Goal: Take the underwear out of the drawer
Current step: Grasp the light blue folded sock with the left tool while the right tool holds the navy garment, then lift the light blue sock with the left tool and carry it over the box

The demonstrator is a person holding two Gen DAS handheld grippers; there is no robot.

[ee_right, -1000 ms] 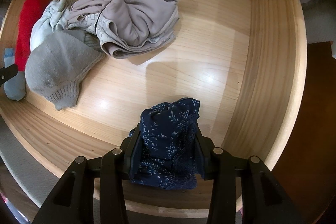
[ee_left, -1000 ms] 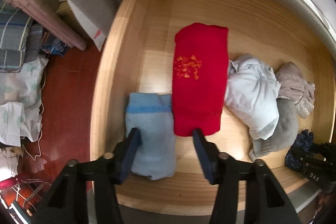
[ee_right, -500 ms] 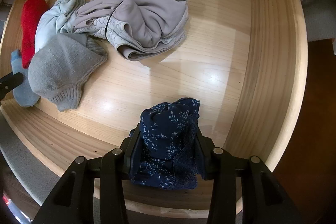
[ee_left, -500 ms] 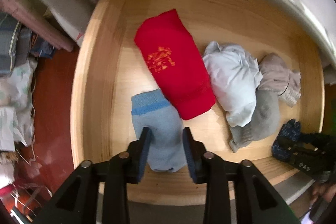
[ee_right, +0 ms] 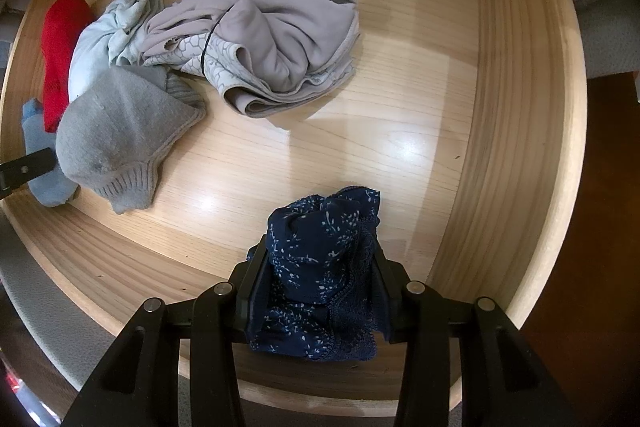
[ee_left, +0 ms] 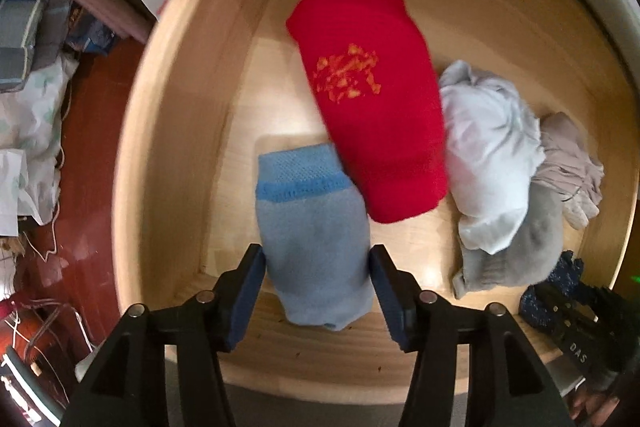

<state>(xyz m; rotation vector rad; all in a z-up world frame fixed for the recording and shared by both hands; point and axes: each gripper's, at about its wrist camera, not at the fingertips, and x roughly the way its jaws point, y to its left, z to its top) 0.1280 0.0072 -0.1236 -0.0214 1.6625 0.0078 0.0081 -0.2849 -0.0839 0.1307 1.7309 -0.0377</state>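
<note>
Open wooden drawer (ee_right: 516, 75), both tools pointing down into it. Clothes loose on drawer floor, so top-down pinch makes sense.

R tool (ee_right: 320, 291): narrow, clamped on navy floral underwear (ee_right: 320, 259) w/ lace edge, bunched between pads near drawer's front-right corner. Looks lifted off floor, prob ready to carry out; not yet clear of drawer.

L tool (ee_left: 316, 287): mid-width, jaws opening, straddling light blue sock (ee_left: 316, 235) at front-left. Pads just beside sock's sides, prob no squeeze yet. Likely lining up next grab.

Rest untouched: red sock (ee_left: 372, 107) overlapping blue one's cuff corner, pale bundle (ee_left: 488, 155), grey sock (ee_right: 120, 139), taupe garment (ee_right: 264, 43) mid-drawer.
</note>
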